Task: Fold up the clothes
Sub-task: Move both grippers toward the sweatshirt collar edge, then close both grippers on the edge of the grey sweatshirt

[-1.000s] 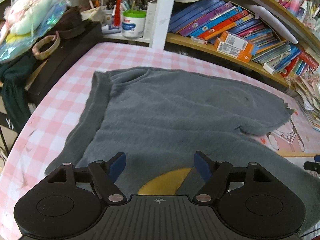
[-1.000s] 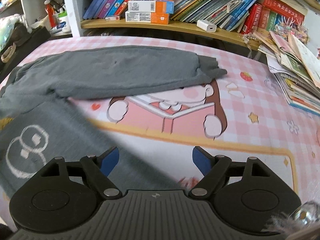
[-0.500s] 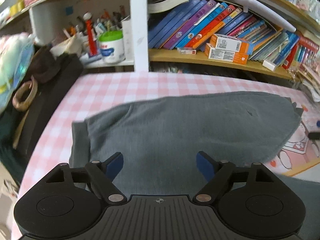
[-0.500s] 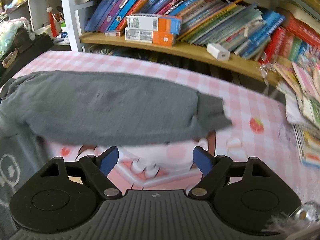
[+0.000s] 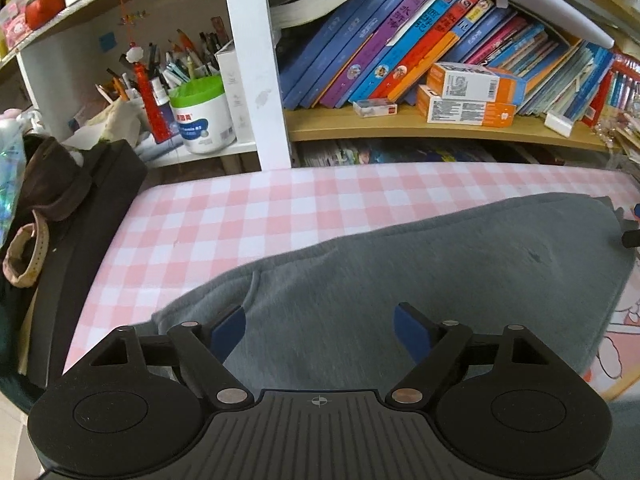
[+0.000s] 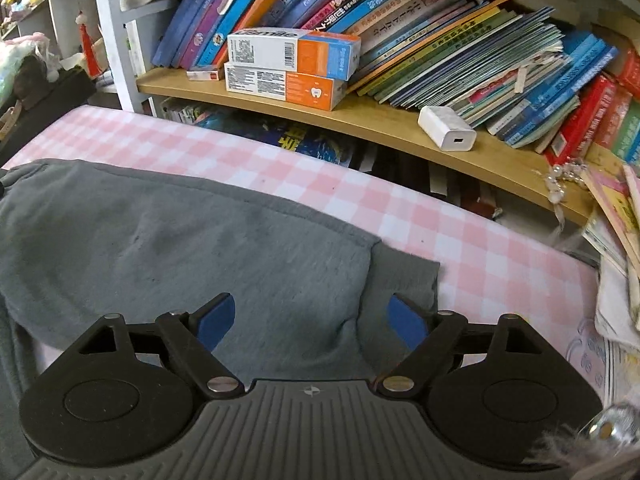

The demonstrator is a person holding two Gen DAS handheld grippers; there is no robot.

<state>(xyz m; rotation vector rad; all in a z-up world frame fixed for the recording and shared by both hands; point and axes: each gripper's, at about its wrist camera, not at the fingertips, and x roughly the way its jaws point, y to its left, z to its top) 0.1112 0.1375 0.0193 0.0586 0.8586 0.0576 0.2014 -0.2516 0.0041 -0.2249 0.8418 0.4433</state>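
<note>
A grey fleece sweater (image 5: 420, 272) lies flat on the pink-and-white checked table cover (image 5: 240, 220). My left gripper (image 5: 320, 330) is open just above its left sleeve end, blue pads wide apart with nothing between them. In the right wrist view the sweater's right sleeve (image 6: 180, 240) stretches across, ending in a ribbed cuff (image 6: 400, 284). My right gripper (image 6: 308, 320) hovers open over that sleeve, close to the cuff, its right pad beside the cuff. The sweater's body lies below both views, mostly hidden.
Behind the table runs a wooden shelf (image 6: 400, 124) with leaning books, orange-and-white boxes (image 6: 288, 68) and a white charger (image 6: 446, 128). A white post (image 5: 256, 64), a pen pot (image 5: 200, 112) and a dark case (image 5: 80, 216) stand left. Magazines (image 6: 616, 264) pile at the right edge.
Both grippers moved away from me, from over the sweater's body to its far sleeves, and came lower and closer to the shelf. Both stayed open.
</note>
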